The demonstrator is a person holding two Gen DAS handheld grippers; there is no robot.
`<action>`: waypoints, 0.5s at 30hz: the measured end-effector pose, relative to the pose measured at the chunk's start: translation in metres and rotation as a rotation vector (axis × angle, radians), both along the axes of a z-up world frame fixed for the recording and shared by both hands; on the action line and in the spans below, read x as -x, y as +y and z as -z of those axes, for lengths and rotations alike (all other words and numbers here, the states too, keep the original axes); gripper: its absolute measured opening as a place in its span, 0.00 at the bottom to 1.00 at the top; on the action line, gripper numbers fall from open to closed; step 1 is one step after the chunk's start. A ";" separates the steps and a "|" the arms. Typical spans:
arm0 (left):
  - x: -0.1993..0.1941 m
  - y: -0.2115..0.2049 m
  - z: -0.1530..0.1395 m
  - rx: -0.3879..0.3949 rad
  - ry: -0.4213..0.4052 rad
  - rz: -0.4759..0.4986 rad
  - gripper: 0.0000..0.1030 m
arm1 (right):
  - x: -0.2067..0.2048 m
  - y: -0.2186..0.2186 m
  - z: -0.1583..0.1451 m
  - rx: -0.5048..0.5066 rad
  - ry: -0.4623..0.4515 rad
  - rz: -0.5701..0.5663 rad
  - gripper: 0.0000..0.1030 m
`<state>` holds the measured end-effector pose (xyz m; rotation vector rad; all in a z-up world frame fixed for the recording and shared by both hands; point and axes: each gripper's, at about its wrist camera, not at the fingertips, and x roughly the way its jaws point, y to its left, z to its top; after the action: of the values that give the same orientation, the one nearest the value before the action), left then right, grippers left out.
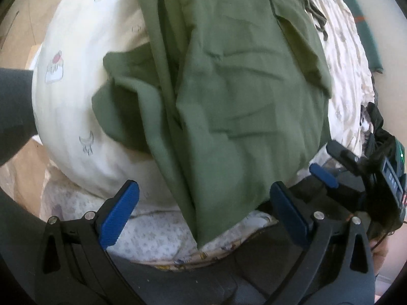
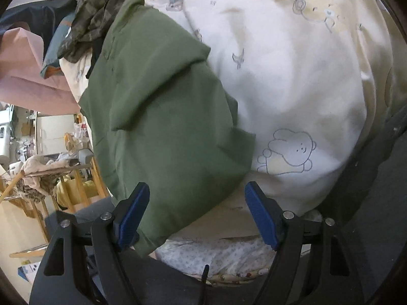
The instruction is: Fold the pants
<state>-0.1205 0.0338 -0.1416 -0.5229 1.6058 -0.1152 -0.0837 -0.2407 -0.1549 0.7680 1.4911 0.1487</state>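
Both views are lit by soft, even daylight; no hard shadows are cast. The cream quilt (image 2: 292, 89) is nearly washed out at the centre right of the right wrist view. Motion blur is seen across the green pants (image 1: 229, 101), most strongly toward the lower centre of the left wrist view. Straight lines are bent by fisheye distortion, and the corners of each frame are cut off by a dark vignette.

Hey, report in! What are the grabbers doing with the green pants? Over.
Left gripper open, holding nothing. Right gripper open, holding nothing. Green pants lie rumpled on the cream blanket. Camouflage garment piled at the pants' far end.
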 end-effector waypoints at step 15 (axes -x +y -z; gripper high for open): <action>-0.008 0.008 0.006 -0.045 -0.036 -0.028 0.98 | -0.004 0.002 0.017 -0.093 0.009 0.078 0.77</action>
<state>-0.1129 0.0423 -0.1472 -0.5056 1.5621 -0.0664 -0.0799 -0.2391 -0.1719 0.9012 1.4687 0.1562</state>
